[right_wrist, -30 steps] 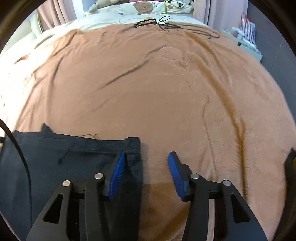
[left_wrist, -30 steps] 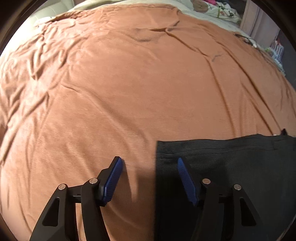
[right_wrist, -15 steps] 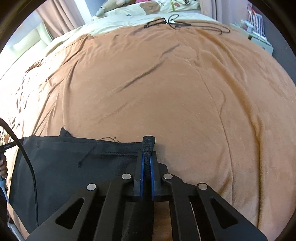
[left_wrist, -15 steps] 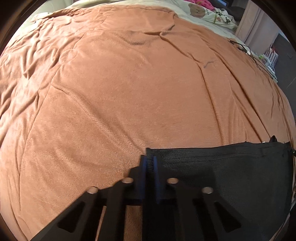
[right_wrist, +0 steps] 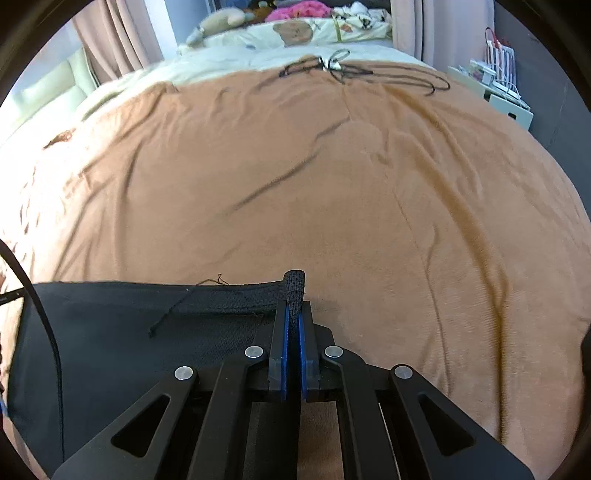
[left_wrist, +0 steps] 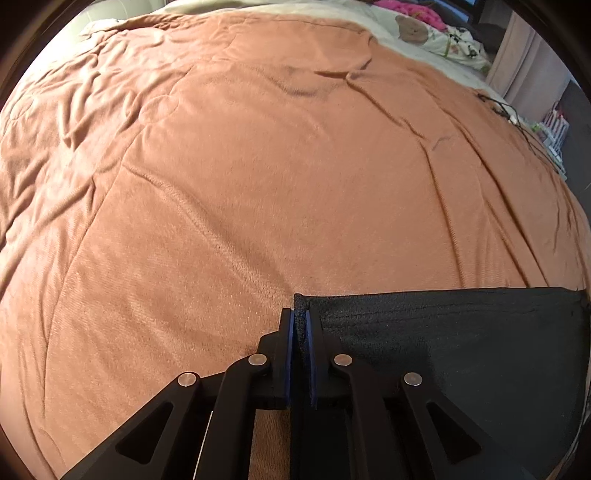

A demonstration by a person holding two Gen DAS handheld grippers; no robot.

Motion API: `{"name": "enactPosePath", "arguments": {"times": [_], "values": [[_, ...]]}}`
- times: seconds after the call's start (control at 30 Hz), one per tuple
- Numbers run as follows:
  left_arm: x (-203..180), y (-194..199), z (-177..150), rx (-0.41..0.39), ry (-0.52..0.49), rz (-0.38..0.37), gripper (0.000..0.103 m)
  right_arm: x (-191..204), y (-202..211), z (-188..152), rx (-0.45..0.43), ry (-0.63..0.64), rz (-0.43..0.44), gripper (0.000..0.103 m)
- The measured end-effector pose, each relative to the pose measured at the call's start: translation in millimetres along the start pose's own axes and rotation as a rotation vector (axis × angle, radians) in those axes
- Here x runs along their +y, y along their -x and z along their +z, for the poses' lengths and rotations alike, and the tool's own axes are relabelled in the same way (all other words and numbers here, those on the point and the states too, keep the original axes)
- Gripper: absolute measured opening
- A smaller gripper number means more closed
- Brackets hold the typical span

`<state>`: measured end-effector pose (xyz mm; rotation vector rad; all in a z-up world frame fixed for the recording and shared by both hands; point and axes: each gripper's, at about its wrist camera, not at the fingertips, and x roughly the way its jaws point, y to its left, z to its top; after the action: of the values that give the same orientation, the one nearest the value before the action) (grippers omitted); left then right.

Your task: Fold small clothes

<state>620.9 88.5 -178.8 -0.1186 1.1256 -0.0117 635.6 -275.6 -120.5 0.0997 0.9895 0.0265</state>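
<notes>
Change: a second ago my tongs stood open; now my left gripper [left_wrist: 299,314] and right gripper [right_wrist: 293,306] each pinch a corner of the black garment [left_wrist: 461,332].
Surface: rumpled orange blanket [left_wrist: 258,184].
Room: curtains [right_wrist: 118,40], pillows [right_wrist: 295,31] beyond.

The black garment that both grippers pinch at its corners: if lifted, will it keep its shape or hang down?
The black garment is thin cloth lying flat on the brown blanket, so it will probably sag between the left gripper and right gripper. It looks light.

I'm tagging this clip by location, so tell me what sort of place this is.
Most likely a bedroom at home. The work surface is a bed under a brown blanket, with a bear-print pillow and a soft toy at its head, curtains behind, and a small white shelf unit beside it.
</notes>
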Motion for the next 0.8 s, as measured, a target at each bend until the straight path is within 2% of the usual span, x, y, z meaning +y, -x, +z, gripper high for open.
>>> {"name": "enactPosePath", "arguments": {"times": [0.07, 0.13, 0.17, 0.2, 0.23, 0.33, 0.47, 0.63, 0.67, 0.77, 0.8], "values": [[1, 5, -1, 0.013, 0.003, 0.009, 0.016, -4, 0, -2, 0.023, -0.04, -0.001, 0.007], [4, 14, -4, 0.018, 0.008, 0.009, 0.034, -8, 9, -4, 0.01, -0.057, 0.008, 0.025], [6, 20, -5, 0.009, 0.009, 0.004, 0.037, -10, 15, -4, 0.0, -0.065, 0.014, 0.043], [7, 25, -7, 0.001, 0.01, 0.001, 0.043, -14, 25, -6, -0.021, -0.076, 0.019, 0.055], [9, 32, -8, -0.008, 0.013, -0.003, 0.05, -16, 34, -7, -0.036, -0.084, 0.022, 0.058], [13, 56, -17, -0.035, 0.026, -0.015, 0.061, -23, 60, -14, -0.061, -0.105, 0.038, 0.058], [17, 84, -32, -0.059, 0.039, -0.032, 0.066, -20, 94, -31, -0.091, -0.065, 0.027, 0.058], [21, 117, -55, -0.088, 0.074, -0.046, 0.085, -14, 136, -62, -0.133, -0.053, -0.012, 0.059], [20, 123, -58, -0.09, 0.074, -0.047, 0.086, -12, 144, -68, -0.149, -0.05, -0.017, 0.059], [15, 142, -70, -0.1, 0.059, -0.019, 0.091, -8, 162, -83, -0.167, -0.06, -0.012, 0.059], [14, 148, -74, -0.102, 0.055, -0.021, 0.097, -6, 169, -89, -0.173, -0.059, -0.005, 0.059]]}}
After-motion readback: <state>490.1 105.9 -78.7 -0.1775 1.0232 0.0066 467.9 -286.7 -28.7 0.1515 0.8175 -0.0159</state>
